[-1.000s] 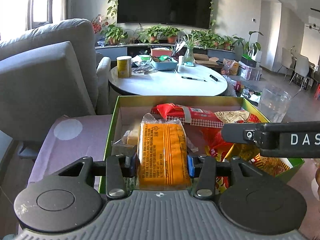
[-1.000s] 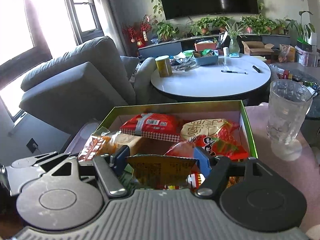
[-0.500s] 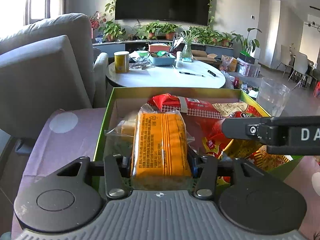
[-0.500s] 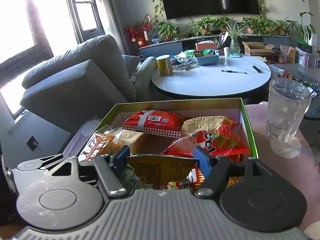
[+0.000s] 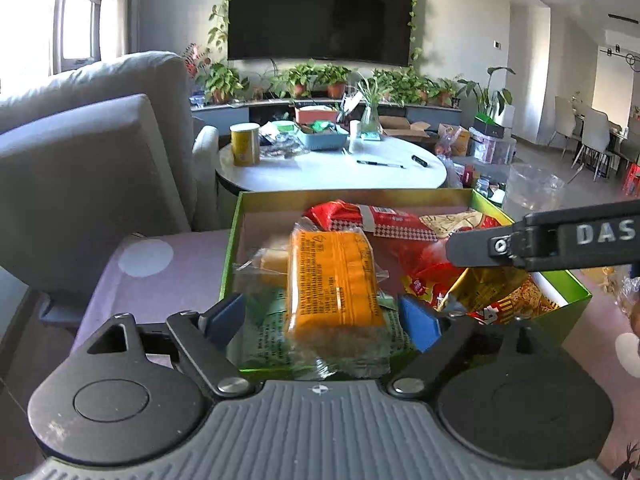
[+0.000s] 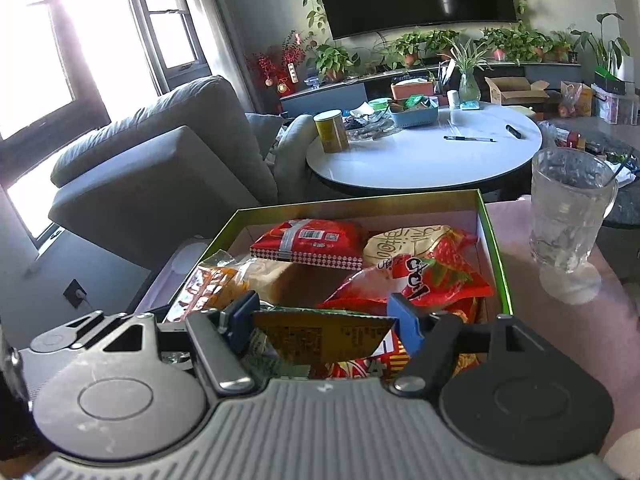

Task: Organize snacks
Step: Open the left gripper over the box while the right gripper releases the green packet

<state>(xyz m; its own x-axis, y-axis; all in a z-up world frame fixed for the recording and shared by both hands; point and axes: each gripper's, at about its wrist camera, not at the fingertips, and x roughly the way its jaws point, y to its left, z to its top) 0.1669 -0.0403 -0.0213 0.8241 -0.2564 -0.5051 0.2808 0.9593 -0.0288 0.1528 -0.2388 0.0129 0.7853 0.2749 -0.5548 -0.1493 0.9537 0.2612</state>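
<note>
An open green box (image 5: pixel 236 240) of snacks sits on a purple cloth. An orange packet (image 5: pixel 332 280) lies in the box's near left part on a green packet, with a clear gap on each side to the blue pads (image 5: pixel 224 316). My left gripper (image 5: pixel 322 316) straddles it with its jaws opening. In the right wrist view, my right gripper (image 6: pixel 324 320) is shut on a gold packet (image 6: pixel 324 338) over the box's near edge (image 6: pixel 496 248). A red packet (image 6: pixel 312 240) and a strawberry bag (image 6: pixel 424 276) lie further in. The right gripper's black body (image 5: pixel 560 240) crosses the left wrist view.
A tall clear glass (image 6: pixel 568 212) stands on the cloth right of the box. Beyond the box is a round white table (image 6: pixel 420 152) with a yellow can, a blue tray and pens. A grey sofa (image 6: pixel 160 152) is at the left.
My left gripper's jaws spread apart and let go of the orange packet, which now rests in the box. The right gripper kept still with the gold packet.
</note>
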